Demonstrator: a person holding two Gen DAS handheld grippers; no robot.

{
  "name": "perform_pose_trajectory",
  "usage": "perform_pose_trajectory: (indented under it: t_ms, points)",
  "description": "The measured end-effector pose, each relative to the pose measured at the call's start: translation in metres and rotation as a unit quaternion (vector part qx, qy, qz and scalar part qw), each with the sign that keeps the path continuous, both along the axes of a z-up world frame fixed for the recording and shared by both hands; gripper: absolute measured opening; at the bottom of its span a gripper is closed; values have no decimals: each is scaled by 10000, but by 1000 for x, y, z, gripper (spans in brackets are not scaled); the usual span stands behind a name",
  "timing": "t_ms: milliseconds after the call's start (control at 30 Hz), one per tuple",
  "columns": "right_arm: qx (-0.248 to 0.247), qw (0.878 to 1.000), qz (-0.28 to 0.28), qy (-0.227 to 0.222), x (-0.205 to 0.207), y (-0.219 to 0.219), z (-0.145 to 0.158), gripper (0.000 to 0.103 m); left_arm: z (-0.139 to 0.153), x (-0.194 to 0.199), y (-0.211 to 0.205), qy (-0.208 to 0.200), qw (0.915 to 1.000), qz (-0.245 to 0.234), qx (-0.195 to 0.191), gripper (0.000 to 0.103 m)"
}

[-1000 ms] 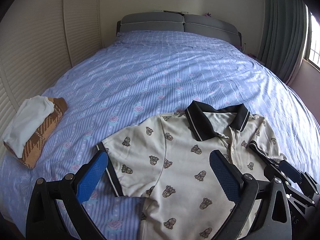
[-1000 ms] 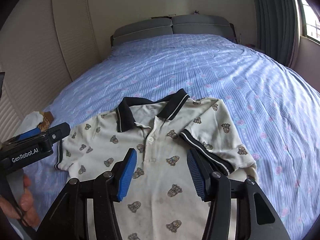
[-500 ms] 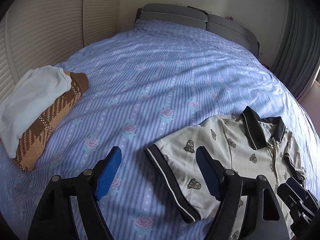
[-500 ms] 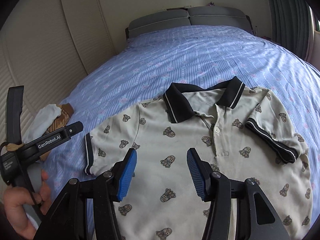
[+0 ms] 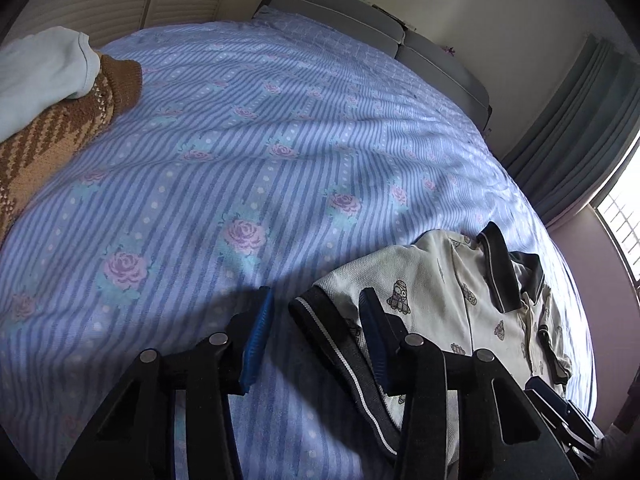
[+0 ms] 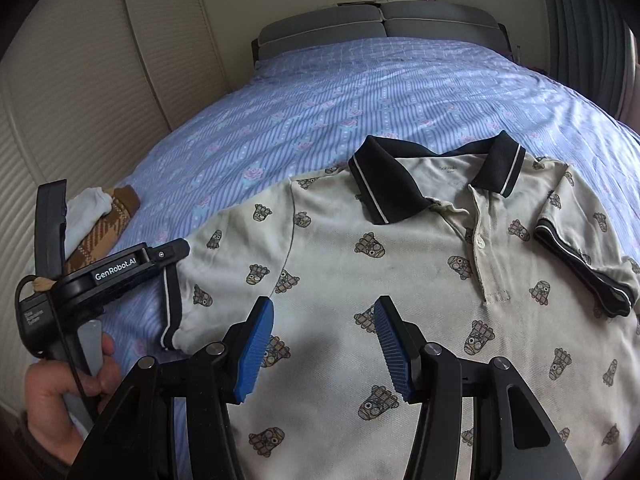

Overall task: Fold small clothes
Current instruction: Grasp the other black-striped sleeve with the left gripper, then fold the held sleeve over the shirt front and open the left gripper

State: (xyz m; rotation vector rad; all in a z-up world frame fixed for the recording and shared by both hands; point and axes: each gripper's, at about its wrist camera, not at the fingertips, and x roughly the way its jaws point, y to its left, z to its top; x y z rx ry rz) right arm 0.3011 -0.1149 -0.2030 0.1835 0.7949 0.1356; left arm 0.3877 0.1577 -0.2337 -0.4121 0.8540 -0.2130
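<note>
Daylight glares from the window (image 5: 624,216) at right; soft shadows on the bed (image 5: 240,168); fisheye edges bend, corners dark.

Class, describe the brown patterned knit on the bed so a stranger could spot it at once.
Start with the bed and its blue striped sheet with roses. Look to its left edge, near the slatted wall, well away from the cream polo shirt. There lies the folded brown knit, checked in tan and brown, with a pale blue garment on top of it.

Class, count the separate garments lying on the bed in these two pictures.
3: the polo shirt spread flat; a brown patterned knit at the bed's edge; a pale garment on it. Others may be hidden.
</note>
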Motion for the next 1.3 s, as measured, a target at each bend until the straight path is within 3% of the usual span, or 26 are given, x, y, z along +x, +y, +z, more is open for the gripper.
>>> perform_pose_trajectory:
  t_ms: [267,367,667,933,1133,1300]
  points:
    - [-88,10000,20,27,-2,5,-1,53,-3,4,-1,122,9998,-3,-175,14]
    - [-112,9999,8,27,-4,4,1,53,4,1,-3,156,9998,-46,-73,6]
    - [-89,9998,-192,-37,-14,-27,13,53,59,-19,-44,-279,9955,-107,903,6]
    - [75,9990,-434,-116,-29,-74,22,53,97,-32,-110,-576,9899,-500,1191,6]
    - [196,9972,-702,-194,-40,-116,27,53,99,-27,-176,-511,9859,-885,1322,6]
    - [308,9950,-941,-156,-41,-151,20,53,75,-22,-219,-294,9830,-1128,1416,6]
